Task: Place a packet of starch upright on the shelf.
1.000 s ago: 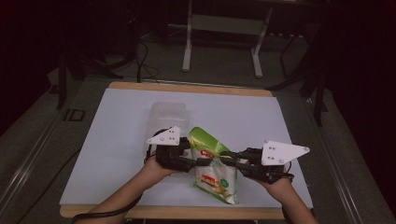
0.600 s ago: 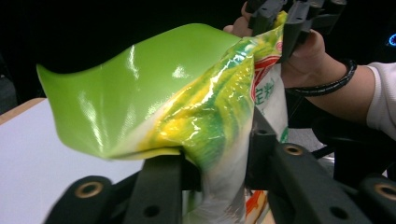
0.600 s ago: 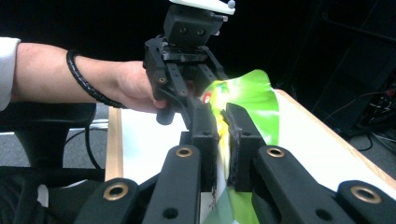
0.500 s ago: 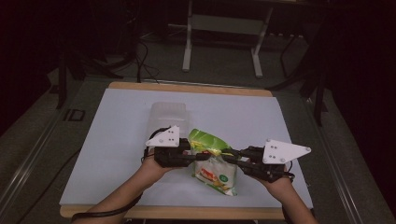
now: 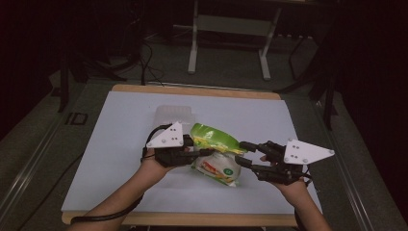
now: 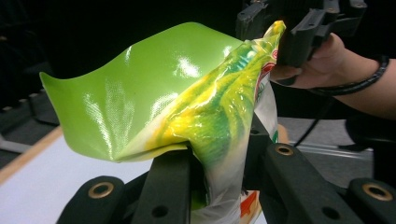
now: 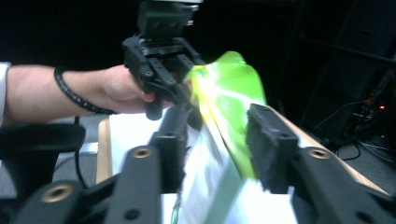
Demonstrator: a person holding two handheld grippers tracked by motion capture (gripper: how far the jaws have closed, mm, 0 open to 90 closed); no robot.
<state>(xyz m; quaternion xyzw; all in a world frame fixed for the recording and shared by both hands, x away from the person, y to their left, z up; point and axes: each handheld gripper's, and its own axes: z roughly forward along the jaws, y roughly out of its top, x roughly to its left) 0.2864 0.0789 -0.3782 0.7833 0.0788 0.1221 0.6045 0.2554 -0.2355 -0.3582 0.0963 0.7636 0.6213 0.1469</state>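
My left claw (image 6: pixel 219 163) is clenched on the green snack bag (image 5: pixel 216 149); my right claw (image 7: pixel 215 140) straddles its edge, released; its contents stay hidden.

A white tabletop (image 5: pixel 120 144) with a light wooden edge (image 5: pixel 192 90) stands on a dark grey carpeted floor (image 5: pixel 43 154). The room beyond it is dim, almost black at the far left and right. Past the far edge of the table stands a pale metal frame (image 5: pixel 228 24) on two legs with flat feet. Dark cables (image 5: pixel 144 62) trail over the floor at the far left. A metal rail (image 5: pixel 29 159) runs along the floor left of the table
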